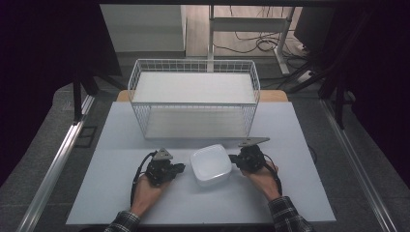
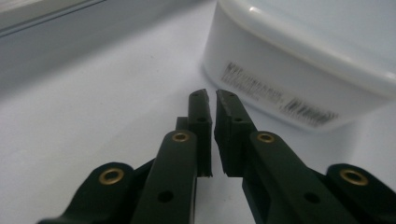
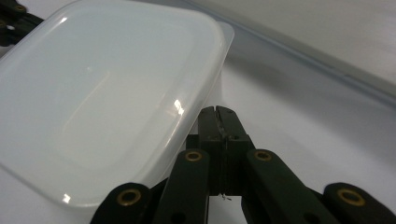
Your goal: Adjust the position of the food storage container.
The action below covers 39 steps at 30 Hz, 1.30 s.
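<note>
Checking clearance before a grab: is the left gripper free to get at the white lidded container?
Probably yes. The left gripper sits just beside the white lidded container, bare table between them. Its fingers are nearly shut, so they would need opening first.

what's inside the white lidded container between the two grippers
Cannot be seen: the container has its frosted lid shut on top, and its white walls are opaque. Only lid and printed side label show.

Grey floor (image 1: pixel 43 145), dim room, cables (image 1: pixel 256 43) behind table (image 1: pixel 121 193).
</note>
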{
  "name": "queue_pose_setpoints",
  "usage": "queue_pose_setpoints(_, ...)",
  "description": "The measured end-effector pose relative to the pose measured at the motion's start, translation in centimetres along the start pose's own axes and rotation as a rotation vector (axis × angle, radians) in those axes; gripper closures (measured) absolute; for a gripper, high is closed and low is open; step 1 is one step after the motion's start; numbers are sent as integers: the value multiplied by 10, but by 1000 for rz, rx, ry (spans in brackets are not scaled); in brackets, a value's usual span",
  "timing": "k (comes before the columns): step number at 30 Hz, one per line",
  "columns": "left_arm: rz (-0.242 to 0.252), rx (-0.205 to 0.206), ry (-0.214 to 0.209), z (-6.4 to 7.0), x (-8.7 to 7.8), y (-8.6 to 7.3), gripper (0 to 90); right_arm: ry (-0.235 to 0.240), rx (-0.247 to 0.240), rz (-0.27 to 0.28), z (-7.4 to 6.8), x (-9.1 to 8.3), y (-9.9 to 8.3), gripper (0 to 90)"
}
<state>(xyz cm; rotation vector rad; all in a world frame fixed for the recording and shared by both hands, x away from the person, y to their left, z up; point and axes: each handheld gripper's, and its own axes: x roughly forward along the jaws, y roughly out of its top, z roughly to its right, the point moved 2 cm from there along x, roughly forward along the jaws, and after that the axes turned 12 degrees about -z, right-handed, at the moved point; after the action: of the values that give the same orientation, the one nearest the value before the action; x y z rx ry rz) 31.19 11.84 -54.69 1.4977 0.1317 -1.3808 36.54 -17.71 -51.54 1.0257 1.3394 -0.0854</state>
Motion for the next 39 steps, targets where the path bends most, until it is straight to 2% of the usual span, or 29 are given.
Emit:
queue_pose_setpoints(3,-20,7,2,2,1,0,879,26,-13,-9,-14,3,-1,894)
queue_pose_setpoints(4,-20,7,2,2,1,0,880,26,-13,-9,-14,3,-1,894)
queue_pose_setpoints(5,-28,12,17,2,0,-1,887,28,-28,-12,-21,2,-2,894)
queue_pose_setpoints(8,-31,9,15,0,-2,-1,888,23,-36,-17,-26,1,-4,894)
queue_pose_setpoints(11,-32,-8,1,-2,-6,-3,895,52,-27,-16,-35,0,-7,893)
queue_pose_setpoints(13,-36,-12,0,-2,-7,-4,896,54,-28,-17,-37,0,-8,894)
queue_pose_setpoints(18,-41,-18,-2,-3,-10,-6,898,50,-39,-25,-46,-1,-9,893)
queue_pose_setpoints(20,-39,-17,-7,-3,-10,-6,896,34,-51,-21,-48,-3,-9,893)
queue_pose_setpoints(24,-25,-10,14,-4,-17,-8,814,12,-62,-6,-46,-7,-9,883)
queue_pose_setpoints(25,-23,-5,28,-5,-21,-11,768,3,-62,10,-44,-12,-11,840)
queue_pose_setpoints(27,-19,3,47,-5,-29,-15,740,0,-60,14,-43,-14,-12,813)
queue_pose_setpoints(29,-14,10,61,-4,-36,-20,604,-22,-57,39,-42,-23,-18,705)
queue_pose_setpoints(31,-5,19,73,-4,-44,-26,570,-28,-57,44,-42,-25,-20,673)
queue_pose_setpoints(33,19,30,89,-2,-52,-32,431,-44,-51,61,-42,-34,-27,535)
queue_pose_setpoints(34,19,30,89,-2,-52,-32,394,-44,-51,61,-42,-34,-27,535)
queue_pose_setpoints(35,32,42,89,-2,-55,-36,339,-60,-46,73,-42,-38,-32,444)
queue_pose_setpoints(36,32,42,89,-2,-55,-36,293,-60,-46,73,-42,-38,-32,444)
queue_pose_setpoints(37,40,37,93,-2,-57,-43,253,-68,-46,85,-41,-42,-37,321)
queue_pose_setpoints(38,40,37,93,-2,-57,-43,239,-68,-46,85,-41,-42,-37,321)
queue_pose_setpoints(39,45,23,79,-3,-58,-49,201,-87,-47,104,-39,-44,-42,203)
